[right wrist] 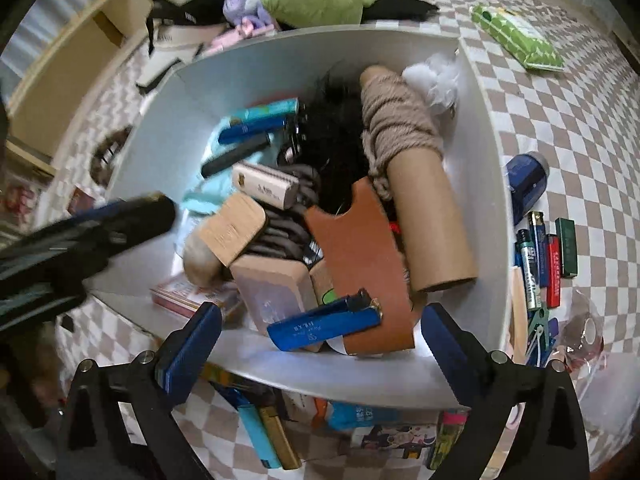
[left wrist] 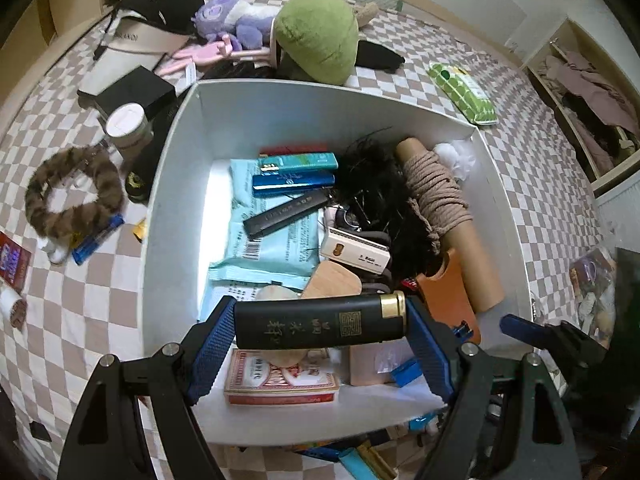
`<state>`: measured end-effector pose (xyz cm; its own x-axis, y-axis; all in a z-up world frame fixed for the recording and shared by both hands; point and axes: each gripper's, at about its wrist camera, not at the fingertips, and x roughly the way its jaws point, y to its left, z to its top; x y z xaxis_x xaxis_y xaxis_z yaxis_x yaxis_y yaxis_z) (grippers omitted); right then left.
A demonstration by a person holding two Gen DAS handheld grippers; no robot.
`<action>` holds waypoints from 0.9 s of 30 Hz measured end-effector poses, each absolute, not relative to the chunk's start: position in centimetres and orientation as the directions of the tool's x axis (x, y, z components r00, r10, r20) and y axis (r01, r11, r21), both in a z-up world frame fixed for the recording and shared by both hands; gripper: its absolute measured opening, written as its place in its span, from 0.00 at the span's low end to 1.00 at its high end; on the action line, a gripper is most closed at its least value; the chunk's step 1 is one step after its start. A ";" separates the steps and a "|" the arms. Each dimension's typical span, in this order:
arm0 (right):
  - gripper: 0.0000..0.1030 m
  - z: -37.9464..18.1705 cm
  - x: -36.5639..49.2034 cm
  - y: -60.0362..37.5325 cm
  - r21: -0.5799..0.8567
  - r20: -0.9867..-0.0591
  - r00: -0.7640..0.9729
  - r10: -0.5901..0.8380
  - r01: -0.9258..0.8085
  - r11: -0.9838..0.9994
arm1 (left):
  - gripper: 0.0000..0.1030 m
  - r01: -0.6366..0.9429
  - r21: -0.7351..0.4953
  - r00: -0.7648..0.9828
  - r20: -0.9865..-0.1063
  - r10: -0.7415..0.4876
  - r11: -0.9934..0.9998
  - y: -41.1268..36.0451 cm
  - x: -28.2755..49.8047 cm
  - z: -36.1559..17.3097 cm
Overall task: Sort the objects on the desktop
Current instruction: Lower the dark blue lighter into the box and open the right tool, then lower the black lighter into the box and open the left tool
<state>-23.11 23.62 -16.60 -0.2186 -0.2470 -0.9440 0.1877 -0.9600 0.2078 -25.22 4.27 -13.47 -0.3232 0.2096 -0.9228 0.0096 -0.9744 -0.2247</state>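
Observation:
My left gripper [left wrist: 320,326] is shut on a black lighter [left wrist: 320,326] with a gold band, held crosswise above the near end of the white box [left wrist: 172,168]. It shows blurred at the left of the right wrist view [right wrist: 132,216]. My right gripper [right wrist: 320,336] is open and empty over the box's near wall [right wrist: 360,376], just above a blue lighter [right wrist: 324,326]. The box holds several lighters [left wrist: 294,183], a rope-wound cardboard tube [right wrist: 416,184], an orange leather sleeve [right wrist: 360,256], a card deck [left wrist: 280,380] and black feathers [left wrist: 380,184].
The box sits on a checkered bedspread. Left of it lie a fur ring [left wrist: 72,192], a blue lighter [left wrist: 96,240] and a white-lidded jar [left wrist: 128,124]. Several lighters [right wrist: 548,256] and a blue can [right wrist: 524,180] lie to its right. Plush toys [left wrist: 316,36] and a green tissue pack [left wrist: 460,92] lie behind.

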 end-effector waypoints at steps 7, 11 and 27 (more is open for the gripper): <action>0.97 -15.9 -22.5 24.8 0.239 -0.934 -0.226 -0.276 0.177 -0.955 | 0.80 0.011 -0.201 -0.263 -0.946 0.191 -0.979 6.2 -26.4 -15.4; 0.97 -15.7 -22.4 25.2 0.248 -0.932 -0.227 -0.284 0.175 -0.953 | 0.80 0.005 -0.183 -0.231 -0.957 0.177 -0.983 7.2 -26.9 -16.5; 0.97 -16.2 -22.4 25.4 0.254 -0.932 -0.214 -0.293 0.191 -0.948 | 0.80 -0.023 -0.086 -0.179 -0.980 0.089 -0.996 9.5 -27.5 -18.6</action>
